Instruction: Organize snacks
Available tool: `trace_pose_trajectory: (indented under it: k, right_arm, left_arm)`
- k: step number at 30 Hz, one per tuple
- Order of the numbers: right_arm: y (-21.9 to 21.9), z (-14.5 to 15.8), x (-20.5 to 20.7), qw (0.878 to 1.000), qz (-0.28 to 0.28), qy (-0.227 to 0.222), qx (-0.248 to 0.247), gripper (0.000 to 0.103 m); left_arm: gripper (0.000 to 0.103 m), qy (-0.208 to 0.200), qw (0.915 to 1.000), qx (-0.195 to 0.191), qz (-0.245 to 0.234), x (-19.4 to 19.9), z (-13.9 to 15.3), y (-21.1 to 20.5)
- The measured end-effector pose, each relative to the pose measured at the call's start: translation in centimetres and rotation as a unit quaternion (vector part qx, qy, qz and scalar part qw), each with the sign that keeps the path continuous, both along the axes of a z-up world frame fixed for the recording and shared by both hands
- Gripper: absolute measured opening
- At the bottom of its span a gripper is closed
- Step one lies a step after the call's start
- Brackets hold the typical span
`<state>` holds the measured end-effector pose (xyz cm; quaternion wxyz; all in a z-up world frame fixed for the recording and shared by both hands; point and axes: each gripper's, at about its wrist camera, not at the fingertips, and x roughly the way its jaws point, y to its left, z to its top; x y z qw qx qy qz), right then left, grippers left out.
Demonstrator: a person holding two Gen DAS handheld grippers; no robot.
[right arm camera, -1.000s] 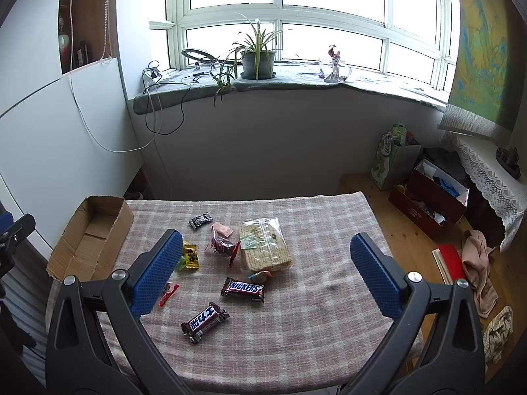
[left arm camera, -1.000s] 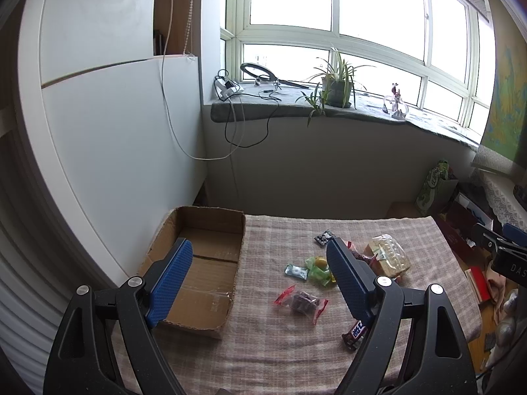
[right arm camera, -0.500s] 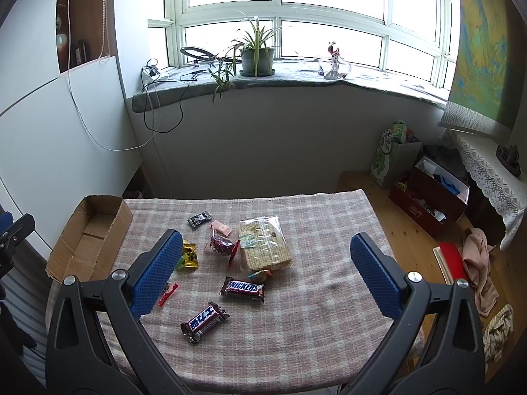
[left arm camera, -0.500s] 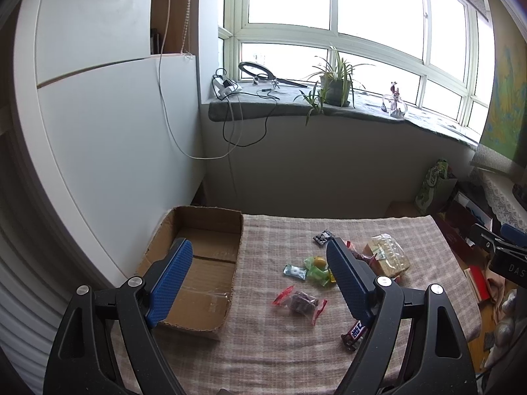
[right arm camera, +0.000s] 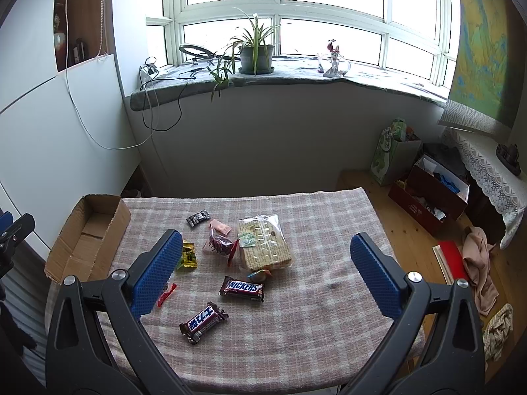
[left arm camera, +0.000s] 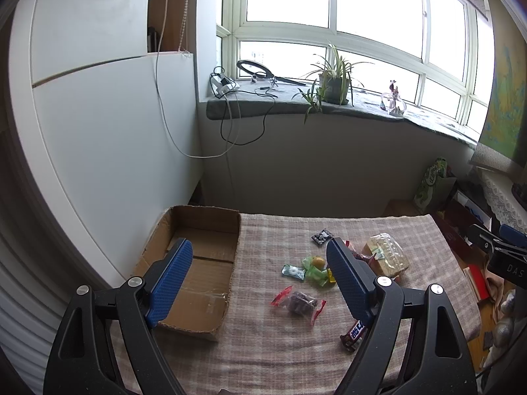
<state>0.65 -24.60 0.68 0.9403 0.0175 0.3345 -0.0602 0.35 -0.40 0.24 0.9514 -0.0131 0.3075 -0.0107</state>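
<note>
While both tools hang above it with nothing between their pads, the surface (right arm camera: 329,312) under its pink plaid cloth carries everything. At its left edge lies the cardboard box (left arm camera: 197,273), flaps open, with only bare cardboard showing inside. The left hand-held gripper (left arm camera: 260,279) has its jaws spread wide and holds nothing; one blue pad sits over the box, the other over the snack pile. The right hand-held gripper (right arm camera: 266,273) is spread just as wide, likewise holding nothing, above the middle of the cloth.

Among the snacks, the clear pack of crackers (right arm camera: 265,247) is the biggest, lying right of the others. Just beside its near corner sits a small round multicoloured sweet (right arm camera: 258,275), and just in front of that lies the Snickers bar (right arm camera: 242,289). A second chocolate bar (right arm camera: 202,322), blue and brown, lies nearest the front edge, apart from the first. A dark red-ended packet (right arm camera: 220,245) touches the crackers' left side, with a small pink packet (right arm camera: 220,227) behind it. A yellow packet (right arm camera: 189,255) lies beside the right tool's left pad, a black sachet (right arm camera: 198,218) farther back. In the left view, a green wrapper (left arm camera: 314,265) and a pale teal sweet (left arm camera: 292,271) lie side by side, touching.
</note>
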Motion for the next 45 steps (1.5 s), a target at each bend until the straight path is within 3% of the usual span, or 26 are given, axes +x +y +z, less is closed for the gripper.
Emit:
trace_pose_trajectory:
  k: [9,17,19,23,26,27,36,40,45]
  right_arm:
    - [-0.1,-0.8,0.0,1.0,0.002,0.01,0.0,0.103]
    - [-0.7,-5.1,0.9,0.996,0.026,0.073,0.037,0.103]
    - [-0.5,-6.1,0.8,0.995,0.032,0.09,0.042,0.097]
    - [-0.3,-8.6,1.4,0.987,0.045,0.135,0.079,0.092]
    - [0.3,-11.0,2.2,0.976,0.055,0.177,0.113,0.084]
    - [0.5,-11.8,2.3,0.971,0.059,0.193,0.129,0.077]
    - [2.2,-18.0,4.7,0.935,0.056,0.289,0.198,0.063]
    - [3.3,-19.6,5.5,0.928,0.055,0.308,0.202,0.062]
    - [4.3,-21.0,6.2,0.925,0.049,0.32,0.198,0.062]
  left_arm:
    - [0.084,0.01,0.9999,-0.002,-0.004,0.2,-0.7,0.3]
    - [0.082,0.066,0.9973,-0.029,-0.011,1.0,-4.0,1.3]
    - [0.082,0.075,0.9965,-0.033,-0.018,1.1,-4.6,1.2]
    - [0.07,0.098,0.9935,-0.038,-0.044,1.6,-5.9,0.1]
    - [0.06,0.125,0.9885,-0.052,-0.067,2.2,-7.3,-0.9]
    - [0.056,0.135,0.9865,-0.058,-0.074,2.4,-7.8,-1.2]
    - [0.053,0.231,0.9605,-0.118,-0.1,5.6,-12.6,-3.3]
    - [0.052,0.262,0.951,-0.142,-0.083,7.4,-14.7,-3.6]
    - [0.052,0.283,0.9467,-0.145,-0.05,9.2,-17.1,-3.5]
